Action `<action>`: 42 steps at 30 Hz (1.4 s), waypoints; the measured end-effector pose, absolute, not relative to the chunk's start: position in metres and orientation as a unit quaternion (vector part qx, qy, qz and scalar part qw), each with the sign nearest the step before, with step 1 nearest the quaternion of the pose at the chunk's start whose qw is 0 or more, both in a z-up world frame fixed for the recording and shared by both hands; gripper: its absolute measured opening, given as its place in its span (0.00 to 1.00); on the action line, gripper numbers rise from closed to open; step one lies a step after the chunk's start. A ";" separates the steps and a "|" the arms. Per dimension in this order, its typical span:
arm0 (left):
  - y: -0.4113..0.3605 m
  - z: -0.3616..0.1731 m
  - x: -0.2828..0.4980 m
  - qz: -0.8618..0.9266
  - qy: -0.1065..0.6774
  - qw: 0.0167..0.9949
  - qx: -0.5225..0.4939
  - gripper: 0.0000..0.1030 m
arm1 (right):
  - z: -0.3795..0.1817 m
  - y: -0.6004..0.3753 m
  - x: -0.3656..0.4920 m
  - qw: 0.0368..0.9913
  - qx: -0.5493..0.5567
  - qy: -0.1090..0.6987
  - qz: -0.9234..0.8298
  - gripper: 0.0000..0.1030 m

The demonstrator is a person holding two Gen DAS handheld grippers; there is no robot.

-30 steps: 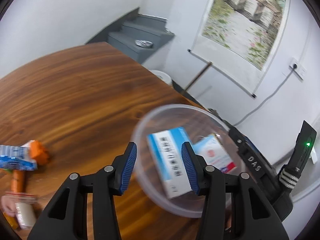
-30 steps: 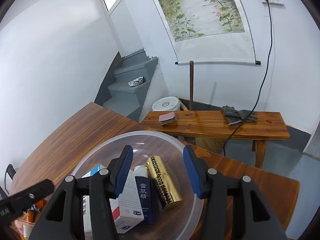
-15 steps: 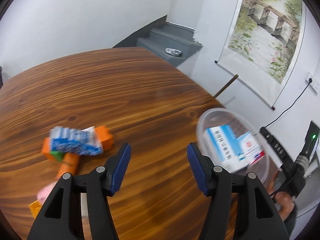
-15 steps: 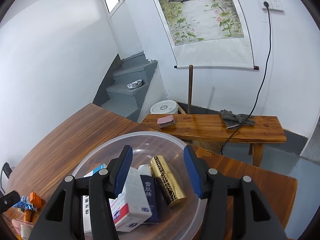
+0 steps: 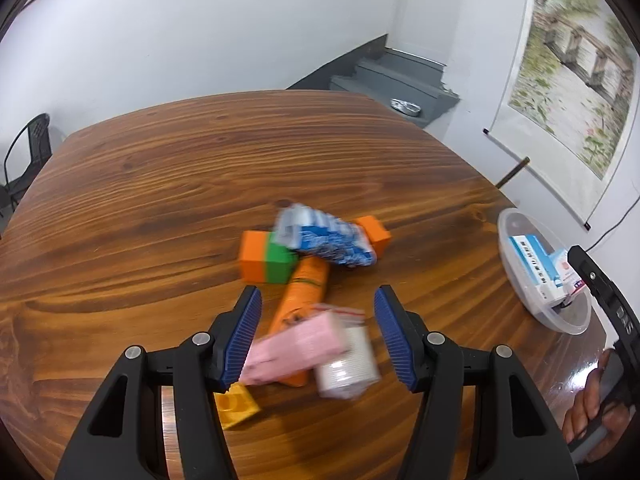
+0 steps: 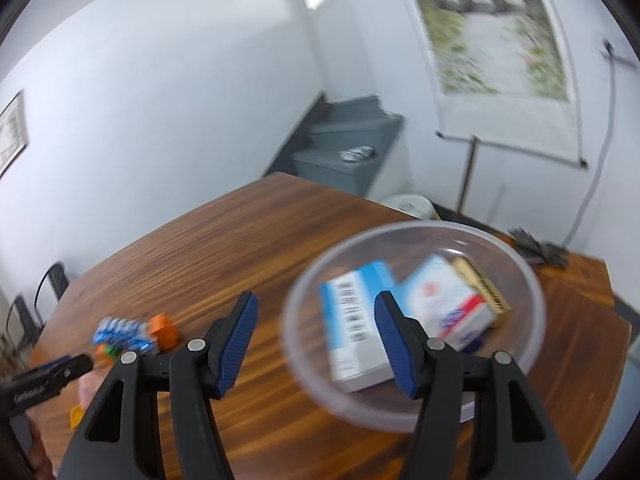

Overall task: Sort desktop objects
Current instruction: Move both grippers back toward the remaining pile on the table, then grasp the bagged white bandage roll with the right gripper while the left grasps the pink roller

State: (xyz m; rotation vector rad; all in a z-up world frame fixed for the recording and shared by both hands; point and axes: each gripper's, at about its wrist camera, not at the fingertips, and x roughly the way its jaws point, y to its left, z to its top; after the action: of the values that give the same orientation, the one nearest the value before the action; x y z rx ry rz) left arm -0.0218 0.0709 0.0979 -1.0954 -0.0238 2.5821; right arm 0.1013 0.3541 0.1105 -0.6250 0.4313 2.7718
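Observation:
My left gripper (image 5: 318, 336) is open and empty above a pile on the wooden table (image 5: 160, 200): a pink packet (image 5: 296, 346), a white roll (image 5: 348, 364), an orange tube (image 5: 304, 292), an orange-and-green block (image 5: 266, 256), a blue-and-white packet (image 5: 328, 240), an orange cube (image 5: 374, 234) and a yellow piece (image 5: 236, 404). My right gripper (image 6: 316, 340) is open and empty at the near left of a clear plastic bowl (image 6: 520, 264) holding a blue-and-white box (image 6: 352, 320), a white-and-red box (image 6: 448, 304) and a gold tube (image 6: 482, 284). The bowl (image 5: 506, 220) also shows at the right of the left wrist view.
The table's far edge drops to grey stairs (image 5: 396, 76) and a white wall. A black chair (image 5: 28, 148) stands at the left. A wooden bench (image 6: 580, 276) lies beyond the bowl. The other gripper and hand (image 5: 596, 392) show at the lower right of the left wrist view.
My left gripper has swung left from the bowl to over the pile. My right gripper has turned left, so the bowl now sits to its right. Both stay open.

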 end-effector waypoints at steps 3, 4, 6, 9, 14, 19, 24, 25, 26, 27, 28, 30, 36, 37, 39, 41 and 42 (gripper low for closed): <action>0.062 0.095 -0.021 0.907 -0.007 0.170 -0.385 0.61 | 0.112 0.327 0.100 0.100 -0.217 0.131 0.962 0.66; 0.060 0.093 -0.021 0.907 -0.004 0.171 -0.386 0.61 | 0.111 0.318 0.098 0.084 -0.222 0.130 0.963 0.66; 0.059 0.091 -0.021 0.905 0.002 0.172 -0.389 0.61 | 0.106 0.301 0.093 0.046 -0.241 0.131 0.961 0.67; 0.061 0.085 -0.020 0.901 0.016 0.179 -0.396 0.61 | 0.098 0.284 0.086 0.000 -0.266 0.135 0.954 0.67; 0.064 0.081 -0.017 0.899 0.040 0.184 -0.396 0.61 | 0.083 0.259 0.082 -0.047 -0.294 0.125 0.947 0.67; 0.066 0.076 -0.016 0.896 0.060 0.185 -0.399 0.61 | 0.078 0.257 0.076 -0.061 -0.308 0.125 0.941 0.67; 0.061 0.073 -0.020 0.897 0.060 0.178 -0.399 0.61 | 0.075 0.254 0.073 -0.065 -0.315 0.126 0.938 0.67; 0.060 0.072 -0.022 0.897 0.060 0.174 -0.402 0.61 | 0.075 0.252 0.074 -0.065 -0.316 0.125 0.938 0.67; 0.059 0.070 -0.023 0.896 0.060 0.172 -0.404 0.61 | 0.076 0.251 0.074 -0.066 -0.316 0.124 0.938 0.67; 0.057 0.069 -0.024 0.895 0.061 0.170 -0.407 0.61 | 0.075 0.251 0.074 -0.066 -0.317 0.122 0.938 0.67; 0.055 0.068 -0.025 0.895 0.061 0.168 -0.409 0.61 | 0.075 0.250 0.074 -0.067 -0.317 0.120 0.938 0.67; 0.052 0.066 -0.027 0.895 0.061 0.164 -0.410 0.61 | 0.075 0.248 0.075 -0.071 -0.318 0.117 0.938 0.67; 0.046 0.063 -0.029 0.896 0.065 0.152 -0.412 0.62 | 0.073 0.247 0.075 -0.079 -0.320 0.120 0.936 0.67; 0.045 0.062 -0.031 0.895 0.065 0.150 -0.414 0.63 | 0.073 0.247 0.075 -0.080 -0.321 0.121 0.936 0.67; 0.042 0.059 -0.033 0.893 0.062 0.146 -0.421 0.66 | 0.072 0.247 0.074 -0.082 -0.324 0.122 0.935 0.67; 0.039 0.055 -0.036 0.889 0.059 0.142 -0.430 0.68 | 0.072 0.247 0.075 -0.081 -0.325 0.122 0.934 0.67; 0.038 0.053 -0.038 0.888 0.059 0.137 -0.434 0.68 | 0.072 0.247 0.075 -0.082 -0.325 0.122 0.934 0.67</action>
State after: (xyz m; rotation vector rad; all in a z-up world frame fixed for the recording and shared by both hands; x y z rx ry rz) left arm -0.0375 0.0379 0.0531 -1.2570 0.1716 2.5705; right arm 0.0746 0.2472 0.0720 -1.0763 0.4062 3.0981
